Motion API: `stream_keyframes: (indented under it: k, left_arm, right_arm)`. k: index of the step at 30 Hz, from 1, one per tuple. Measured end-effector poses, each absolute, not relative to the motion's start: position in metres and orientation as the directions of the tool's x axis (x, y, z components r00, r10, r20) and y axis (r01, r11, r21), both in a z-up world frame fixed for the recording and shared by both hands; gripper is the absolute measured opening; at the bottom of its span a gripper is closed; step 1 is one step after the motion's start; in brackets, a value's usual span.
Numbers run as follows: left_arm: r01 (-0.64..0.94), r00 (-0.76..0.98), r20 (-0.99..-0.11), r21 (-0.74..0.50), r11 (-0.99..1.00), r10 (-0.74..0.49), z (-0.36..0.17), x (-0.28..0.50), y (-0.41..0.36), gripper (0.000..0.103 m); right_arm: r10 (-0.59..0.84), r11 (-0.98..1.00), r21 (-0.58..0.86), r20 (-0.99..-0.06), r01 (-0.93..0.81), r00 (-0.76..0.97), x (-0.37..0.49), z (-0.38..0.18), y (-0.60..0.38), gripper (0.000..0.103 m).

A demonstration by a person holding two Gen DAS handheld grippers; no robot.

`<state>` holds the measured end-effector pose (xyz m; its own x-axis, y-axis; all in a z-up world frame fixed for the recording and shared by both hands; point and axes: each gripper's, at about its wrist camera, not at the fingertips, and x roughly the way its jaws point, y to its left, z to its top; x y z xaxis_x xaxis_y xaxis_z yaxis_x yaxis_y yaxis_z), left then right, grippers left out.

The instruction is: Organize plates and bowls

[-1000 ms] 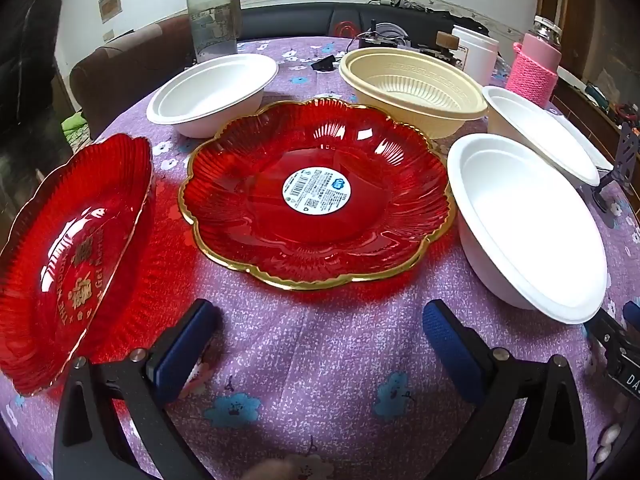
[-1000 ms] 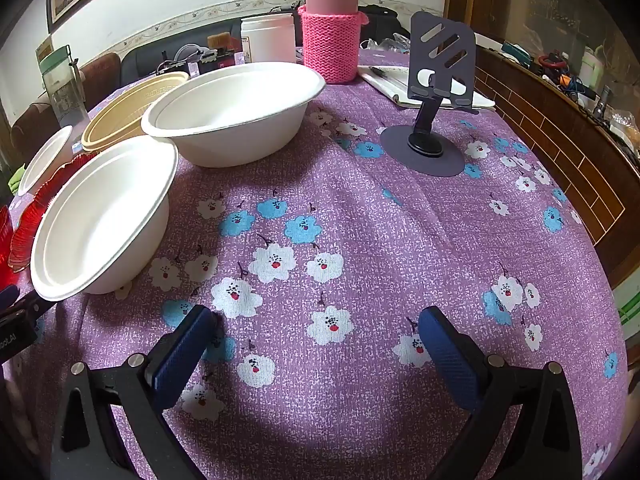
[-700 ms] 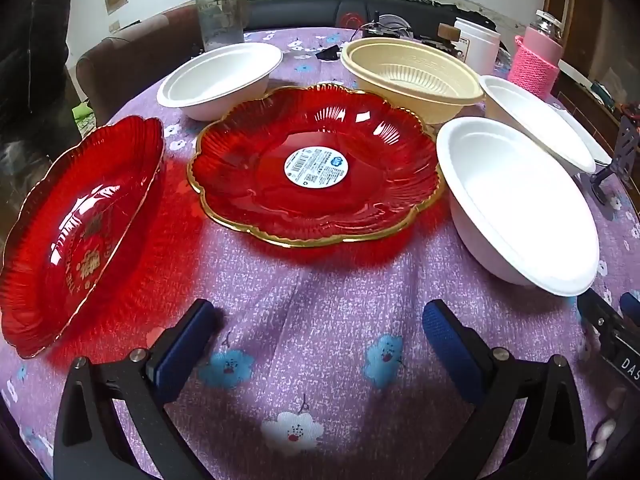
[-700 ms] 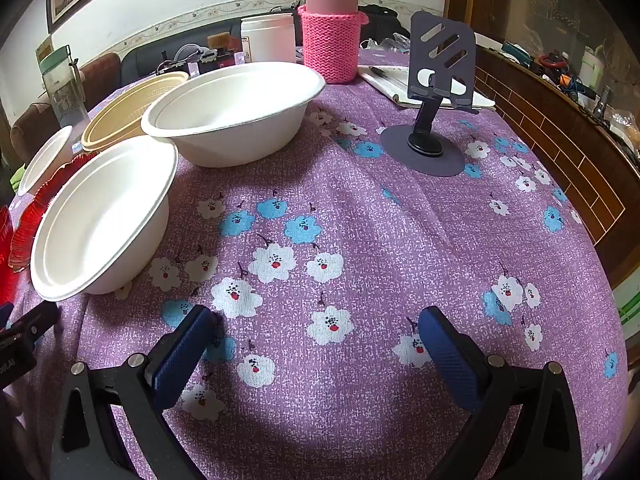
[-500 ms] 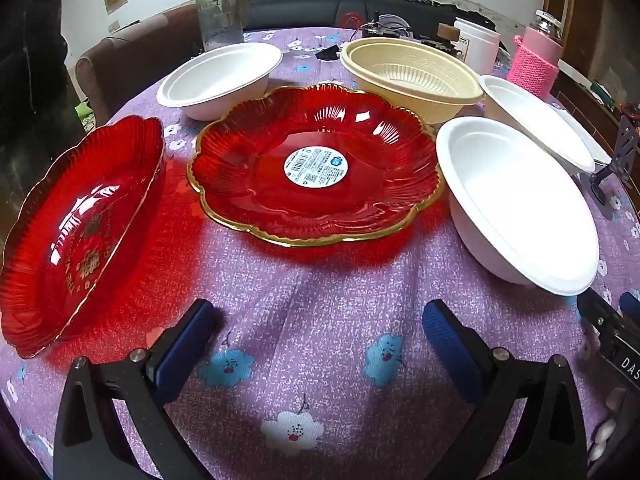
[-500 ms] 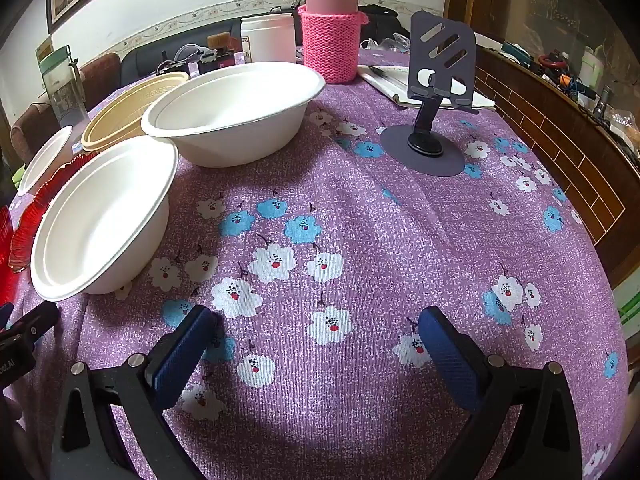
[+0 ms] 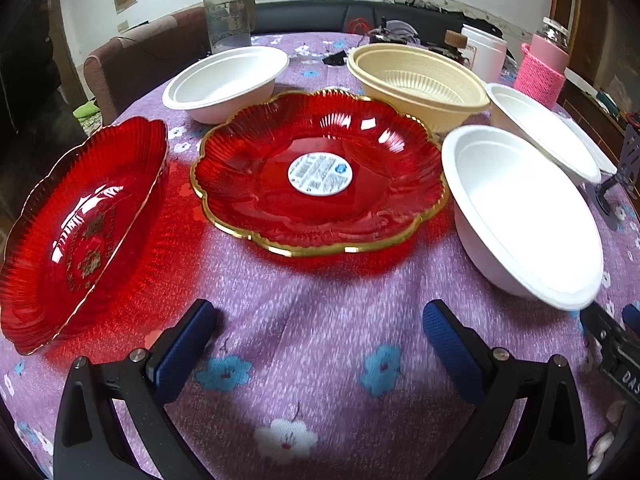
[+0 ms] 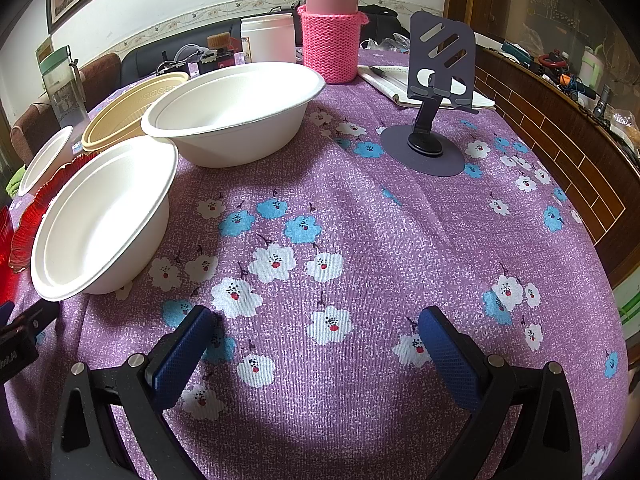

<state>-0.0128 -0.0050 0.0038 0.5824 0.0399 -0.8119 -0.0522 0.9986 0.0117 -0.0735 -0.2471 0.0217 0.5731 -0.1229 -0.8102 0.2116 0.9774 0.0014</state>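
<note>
On the purple cloth [image 7: 320, 340] | left gripper [image 7: 316, 344] hovered empty, jaws wide, before the labelled red plate [image 7: 320, 176] | second red plate [image 7: 80, 236] left | white bowl [image 8: 100, 220] beside right gripper [image 8: 316, 340], jaws also wide.

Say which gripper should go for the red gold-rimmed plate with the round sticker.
Left. The left gripper, open, faces the red gold-rimmed plate with the round sticker straight ahead. The open right gripper faces bare purple floral tablecloth, and only the plate's edge shows at far left.
</note>
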Motion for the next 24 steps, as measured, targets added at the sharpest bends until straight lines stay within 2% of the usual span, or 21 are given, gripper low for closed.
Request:
stream_keyframes:
  k: [24]
  left_arm:
    - [-0.055, 0.587, -0.808, 0.01, 0.998, 0.041, 0.0031, -0.0111, -0.0047, 0.103]
  right_arm:
    - [-0.123, 0.977, 0.001, -0.81, 0.212, 0.573, -0.0736, 0.0217, -0.2473, 0.102]
